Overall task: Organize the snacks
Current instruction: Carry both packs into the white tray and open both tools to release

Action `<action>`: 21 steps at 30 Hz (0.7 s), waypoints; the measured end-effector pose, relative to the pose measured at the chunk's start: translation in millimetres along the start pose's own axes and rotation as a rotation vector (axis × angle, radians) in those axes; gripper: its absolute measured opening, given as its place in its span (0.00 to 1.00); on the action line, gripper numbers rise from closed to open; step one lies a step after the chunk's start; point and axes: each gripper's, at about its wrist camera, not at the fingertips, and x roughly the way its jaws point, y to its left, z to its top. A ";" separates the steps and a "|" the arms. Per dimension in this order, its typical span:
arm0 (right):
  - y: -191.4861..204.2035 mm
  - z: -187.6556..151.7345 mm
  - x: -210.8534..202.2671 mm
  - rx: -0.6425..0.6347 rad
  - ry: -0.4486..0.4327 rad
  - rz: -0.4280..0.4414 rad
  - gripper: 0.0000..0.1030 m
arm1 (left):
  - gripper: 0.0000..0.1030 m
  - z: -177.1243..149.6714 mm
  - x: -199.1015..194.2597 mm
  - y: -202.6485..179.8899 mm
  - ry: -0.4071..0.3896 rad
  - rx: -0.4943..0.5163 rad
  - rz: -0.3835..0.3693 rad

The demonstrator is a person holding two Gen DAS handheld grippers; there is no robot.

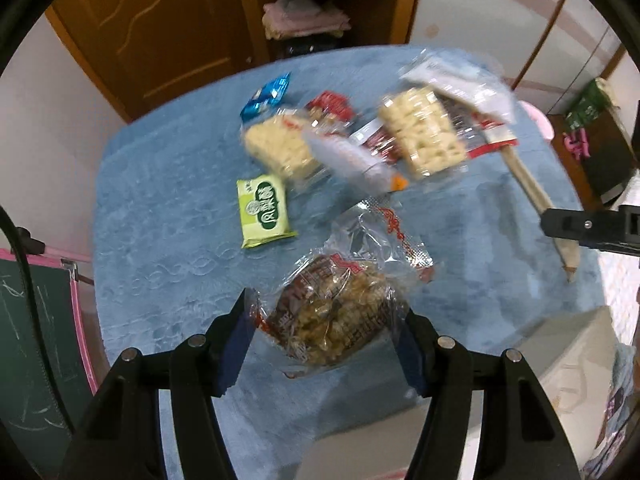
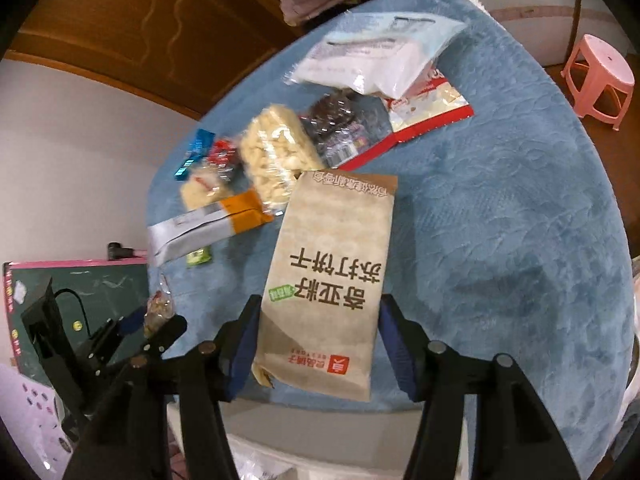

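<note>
- Holding two snack packs at once, you work above a round table under a blue textured cloth (image 1: 160, 184); go over the items from left to right.
- Left gripper (image 1: 326, 346): its blue pads are clamped on the sides of a clear crinkled wrapper of brown nut brittle (image 1: 340, 320), which looks lifted clear of the cloth. Keep the squeeze light; the film is slippery and the contents will likely crumble.
- Green rectangular snack packet (image 1: 264, 210): it lies flat on the cloth, left of the main pile and apart from it. Leave it until one gripper is free.
- Grey-and-orange foil bar (image 2: 208, 226): it rests at the near edge of the pile, beside a clear bag of pale puffed pieces (image 2: 276, 156). Route the held packs over these, not through them.
- Right gripper (image 2: 318, 354): its jaws are closed on the long edges of a tall tan paper cracker pack with dark printed characters (image 2: 332, 280), gripped near its lower end. The far end overhangs, so keep the pack level to avoid a swing.
- Destination: no container can be identified with certainty; a pale box-like shape shows at the lower right of the left wrist view. Confirm the drop point before you part either pair of jaws.
- Release one pack at a time, low over its place.
</note>
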 end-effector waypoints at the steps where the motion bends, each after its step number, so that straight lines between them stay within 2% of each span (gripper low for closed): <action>1: -1.1 -4.4 -9.5 -0.010 -0.010 0.009 0.56 | 0.61 -0.1 -8.9 -2.1 -0.018 0.006 -0.010; 7: 35.6 -48.2 -66.6 -0.149 -0.119 0.065 0.56 | 0.61 -27.3 -75.1 -24.7 -0.142 0.000 -0.063; 10: 60.5 -86.0 -101.1 -0.260 -0.218 0.065 0.56 | 0.61 -53.5 -120.0 -35.1 -0.231 -0.008 -0.087; 15: 93.6 -146.9 -133.3 -0.399 -0.375 0.069 0.56 | 0.61 -105.5 -179.9 -46.0 -0.360 -0.037 -0.126; 19: 109.1 -203.2 -143.8 -0.496 -0.496 0.057 0.56 | 0.61 -144.6 -200.9 -57.3 -0.433 -0.089 -0.115; 21: 110.3 -223.1 -144.7 -0.524 -0.528 0.050 0.56 | 0.61 -158.1 -197.5 -60.5 -0.430 -0.115 -0.129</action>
